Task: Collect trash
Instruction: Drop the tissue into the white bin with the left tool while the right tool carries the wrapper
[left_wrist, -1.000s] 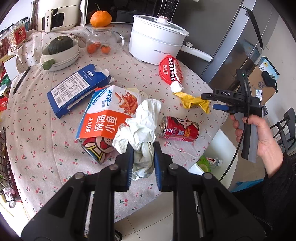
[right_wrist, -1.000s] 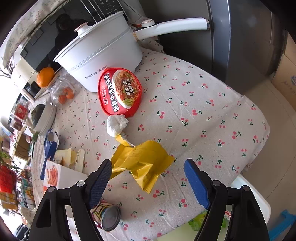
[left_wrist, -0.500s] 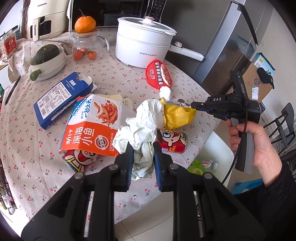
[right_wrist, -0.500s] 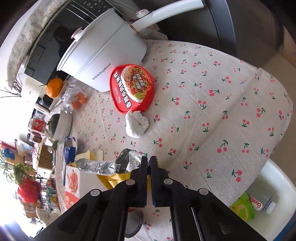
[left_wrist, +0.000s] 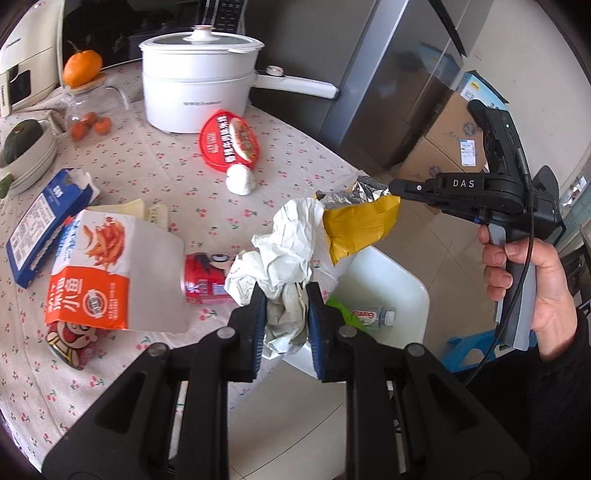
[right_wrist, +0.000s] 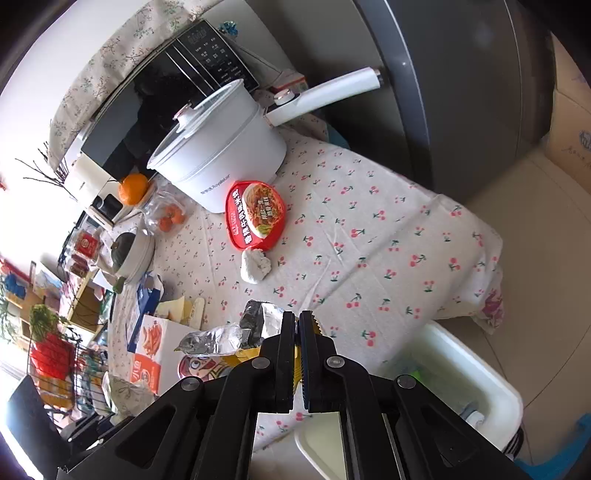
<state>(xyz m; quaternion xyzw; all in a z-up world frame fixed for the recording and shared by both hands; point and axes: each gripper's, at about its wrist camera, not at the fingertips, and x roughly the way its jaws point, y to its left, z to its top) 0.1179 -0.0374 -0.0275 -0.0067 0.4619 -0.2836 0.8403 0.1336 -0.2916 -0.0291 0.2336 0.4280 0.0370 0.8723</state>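
My left tongs (left_wrist: 283, 310) were clamped on a wad of crumpled white paper (left_wrist: 280, 258), the pads pressed into it with only the paper's thickness between them. My right tongs (right_wrist: 297, 325) were pinched fully together on a yellow wrapper (left_wrist: 360, 229) with a foil lining. Both pieces hung off the table edge, above and just beside the white bin (left_wrist: 388, 280) on the floor.

In the bin I could make out a small bottle (left_wrist: 373, 315) and something green (left_wrist: 338, 308), so I judged some trash already collected. Neither of my two pieces was in yet; dropping them was the step in hand.

Plenty was left on the table, all farther from the bin than what I held: a red can (left_wrist: 205, 277) nearest it, an orange-and-white snack box (left_wrist: 110, 273) beyond the can, a second can (left_wrist: 66, 347) half under that box, a blue carton (left_wrist: 44, 225) farther still, a red bowl lid (left_wrist: 231, 142) by the white pot (left_wrist: 199, 96), and a white wad (left_wrist: 241, 179) touching the lid.

The paper hid part of the bin and the red can's end. My own tongs blocked the bin's near side in both views, so I could not tell how full it was. How much wrapper sat inside the right pads was hidden too.
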